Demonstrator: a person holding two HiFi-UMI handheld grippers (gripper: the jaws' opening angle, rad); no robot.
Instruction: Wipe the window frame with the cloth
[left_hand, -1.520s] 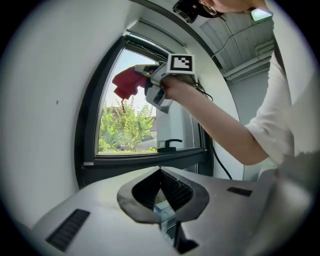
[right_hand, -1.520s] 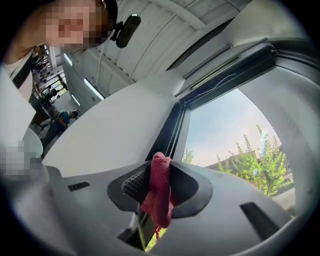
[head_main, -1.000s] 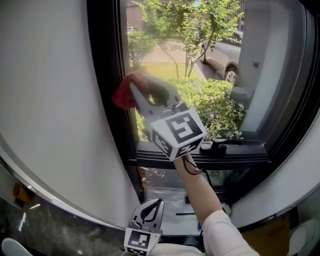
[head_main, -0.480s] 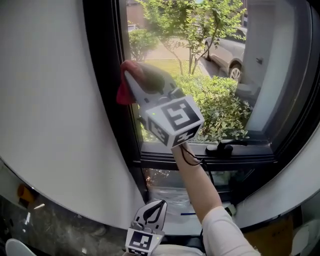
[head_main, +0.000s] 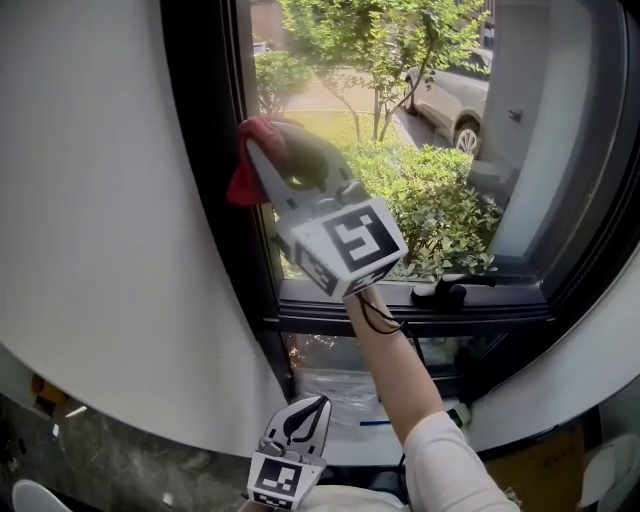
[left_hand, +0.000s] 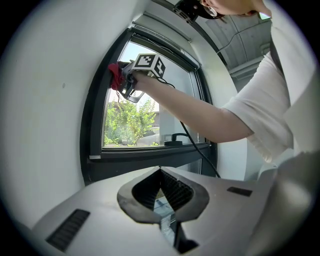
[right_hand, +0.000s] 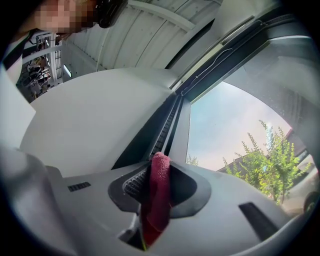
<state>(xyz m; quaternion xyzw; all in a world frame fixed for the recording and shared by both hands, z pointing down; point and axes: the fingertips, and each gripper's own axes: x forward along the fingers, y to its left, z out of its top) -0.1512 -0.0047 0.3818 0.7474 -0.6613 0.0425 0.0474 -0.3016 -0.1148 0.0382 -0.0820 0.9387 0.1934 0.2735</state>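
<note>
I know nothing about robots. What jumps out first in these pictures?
A red cloth, pinched in the right hand-held gripper, is held against the left side of the black window frame. Below, the left hand-held gripper hangs shut, and sunlit green bushes show outside.

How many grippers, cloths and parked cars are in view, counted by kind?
Grey two-jaw grippers: 2, left gripper, right gripper
Red fabric cloth: 1
Pale parked car outside: 1
Total: 4

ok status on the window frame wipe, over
Right gripper shut on red terry cloth. Cloth on left upright of black window frame. Left gripper shut, empty, held low. Nothing blocking the upright.
</note>
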